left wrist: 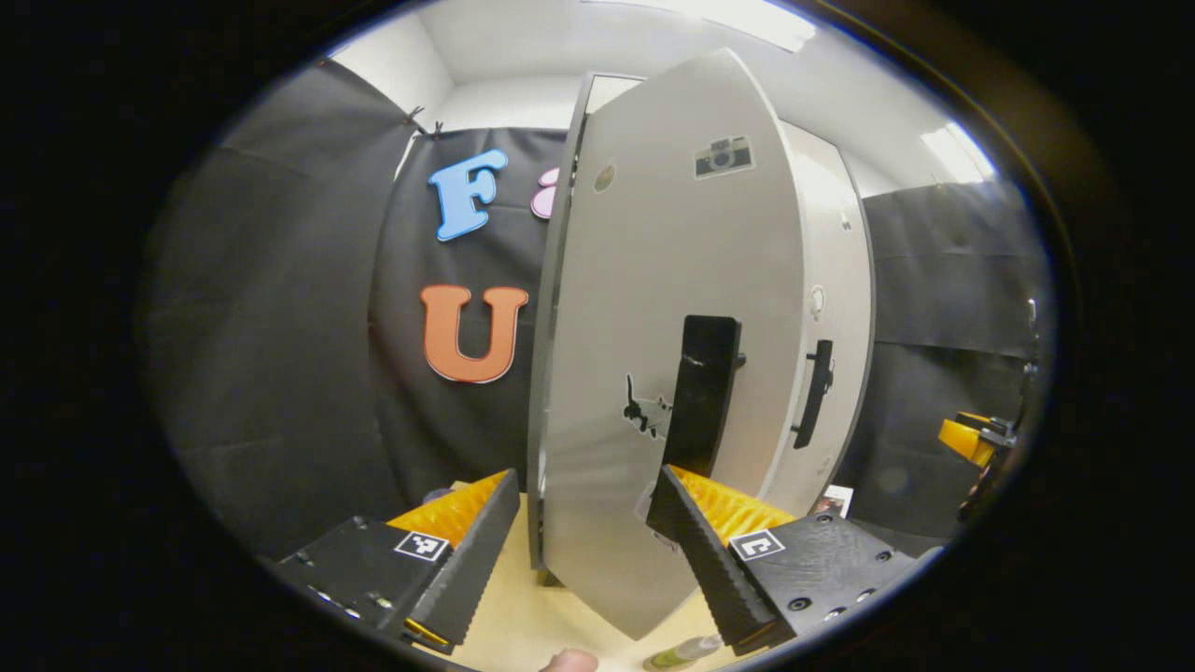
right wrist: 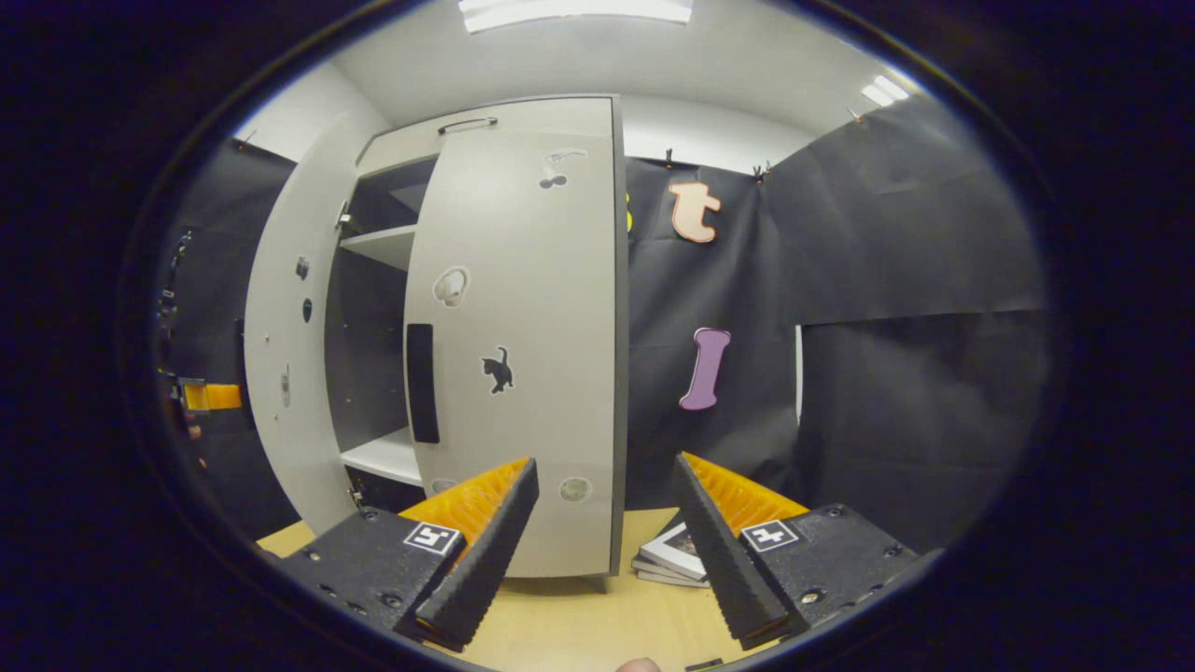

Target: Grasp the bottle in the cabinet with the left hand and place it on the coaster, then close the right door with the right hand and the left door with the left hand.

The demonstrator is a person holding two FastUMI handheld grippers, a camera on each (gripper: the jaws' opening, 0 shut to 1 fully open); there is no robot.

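In the left gripper view my left gripper (left wrist: 588, 551) is open, its fingers on either side of the lower edge of the cabinet's left door (left wrist: 653, 308). That door stands swung out, and its black handle (left wrist: 705, 392) is just beyond my fingertips. The top of a clear greenish bottle (left wrist: 686, 651) peeks in at the bottom edge, below the right finger. Behind it, the right door (left wrist: 831, 308) with its handle (left wrist: 815, 392) looks about flush with the cabinet. My right gripper (right wrist: 602, 560) is open and holds nothing, a short way in front of the right door (right wrist: 523, 355).
Between the open left door (right wrist: 285, 373) and the right door, cabinet shelves (right wrist: 383, 457) show. A stack of books (right wrist: 672, 555) lies on the wooden table (right wrist: 579, 625) beside the cabinet. The other gripper shows far off at the edge (left wrist: 971, 439).
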